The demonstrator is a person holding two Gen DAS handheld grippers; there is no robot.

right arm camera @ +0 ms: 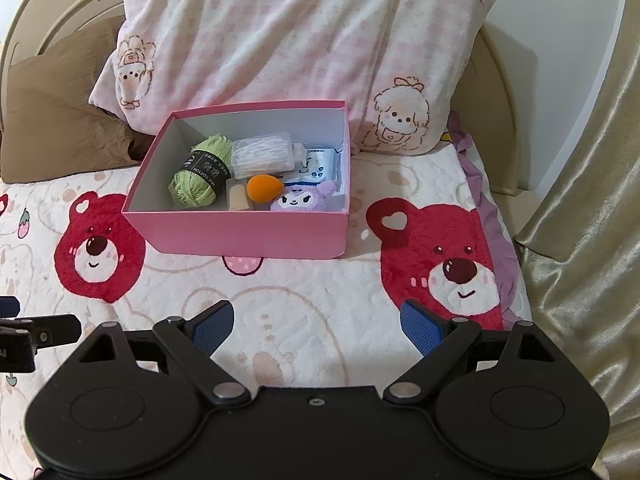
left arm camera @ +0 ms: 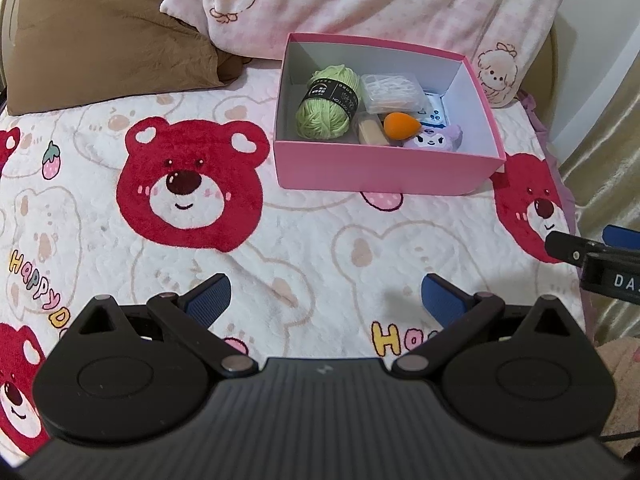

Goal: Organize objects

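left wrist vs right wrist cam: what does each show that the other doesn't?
Left wrist only: the left gripper up close, open and empty, HAPPY lettering on the blanket, and the right gripper at the right edge.

Right wrist only: the right gripper up close, open and empty, a gold curtain, and the left gripper at the left edge.

Both: the pink box on the bear blanket, holding green yarn, an orange sponge, a purple plush, and the pillows behind.
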